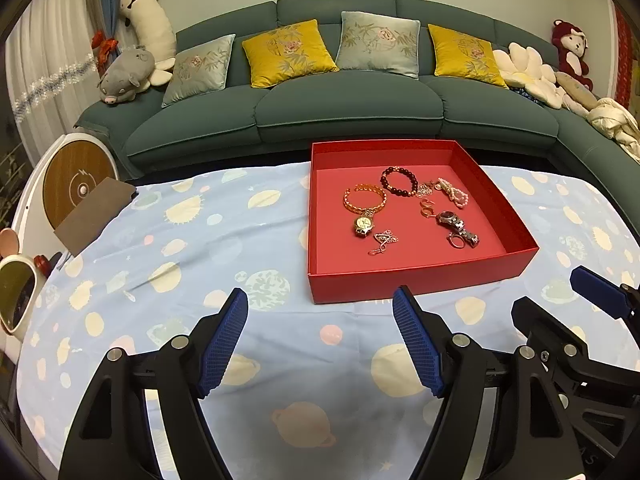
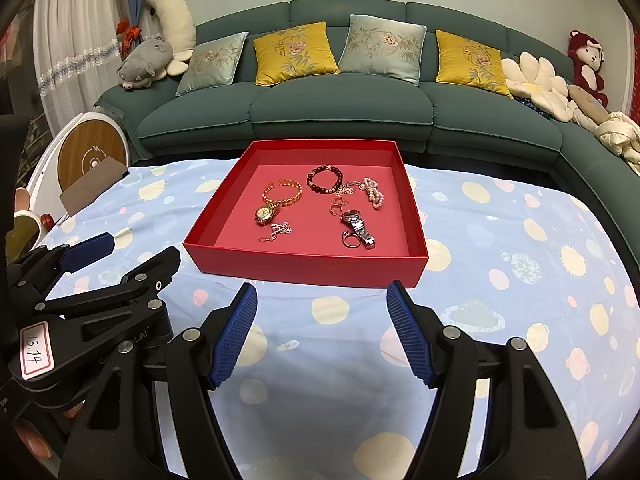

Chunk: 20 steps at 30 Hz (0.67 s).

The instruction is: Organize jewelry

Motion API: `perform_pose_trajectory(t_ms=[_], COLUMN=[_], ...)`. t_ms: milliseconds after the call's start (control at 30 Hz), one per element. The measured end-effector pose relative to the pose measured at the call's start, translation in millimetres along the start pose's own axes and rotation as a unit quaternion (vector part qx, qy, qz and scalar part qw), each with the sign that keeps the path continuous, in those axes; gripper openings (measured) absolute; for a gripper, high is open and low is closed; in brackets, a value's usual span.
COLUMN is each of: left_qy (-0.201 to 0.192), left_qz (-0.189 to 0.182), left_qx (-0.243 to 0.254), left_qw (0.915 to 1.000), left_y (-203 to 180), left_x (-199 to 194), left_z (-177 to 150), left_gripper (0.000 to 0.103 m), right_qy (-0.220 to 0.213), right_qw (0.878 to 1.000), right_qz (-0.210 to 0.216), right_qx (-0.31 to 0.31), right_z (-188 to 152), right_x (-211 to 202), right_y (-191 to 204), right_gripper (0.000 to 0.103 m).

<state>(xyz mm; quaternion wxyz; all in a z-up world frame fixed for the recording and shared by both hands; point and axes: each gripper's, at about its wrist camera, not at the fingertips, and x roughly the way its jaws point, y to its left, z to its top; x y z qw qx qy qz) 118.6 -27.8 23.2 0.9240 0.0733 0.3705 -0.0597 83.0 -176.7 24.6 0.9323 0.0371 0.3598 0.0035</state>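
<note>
Both tongs wide open, nothing held. Left tongs [image 1: 320, 320] hover low over the table [image 1: 200, 240], which has a blue planet-print cloth on it; right tongs [image 2: 322, 316] same, just beside the left pair — each shows at the edge of the other's view.

Red box [image 2: 304, 264], lid off, sits on the cloth straight ahead of the right tongs, near their tips but not touching. From the left tongs it's ahead and a bit to the right.

All jewelry is inside the box, beyond both tongs:
- gold bangle [image 2: 282, 194], far left part, w/ gold watch [image 2: 265, 214] touching its near side
- thin chain [image 2: 278, 232] nearest the tongs on the left, just in front of the gold watch
- dark bead bracelet [image 2: 325, 179] toward the back, centre
- pink pearl strand [image 2: 374, 196] back right, small pink-metal pieces between it and the bead bracelet; can't tell what they are
- rose-gold rings [image 2: 337, 206] mid box
- silver watch [image 2: 356, 224] front right, a ring [image 2: 350, 240] touching its near-left side

Pieces lie loose and mixed.

Beyond the table: teal sofa [image 2: 340, 112] w/ cushions and plush toys.
</note>
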Motion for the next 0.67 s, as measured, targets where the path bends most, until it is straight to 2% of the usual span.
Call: perform_pose_trajectory(t_ms=[267, 500, 667], left_qy=[-0.016, 0.003, 0.004], left_qz=[0.014, 0.006, 0.001], left_qx=[0.004, 0.002, 0.000], left_qw=[0.9998, 1.0000, 1.0000], left_y=[-3.4, -4.3, -3.8], left_x=[-3.1, 2.1, 3.9], left_z=[-2.2, -1.6, -3.1], left_gripper=[0.072, 0.072, 0.072], right_qy=[0.002, 0.002, -0.002], right_qw=[1.000, 1.000, 1.000], right_qz=[-0.004, -0.015, -0.027], right_qx=[0.002, 0.000, 0.003], right_z=[-1.6, -4.1, -6.1], right_x=[0.1, 1.2, 0.8], right_y=[1.0, 1.4, 0.9], right_gripper=[0.065, 0.065, 0.071])
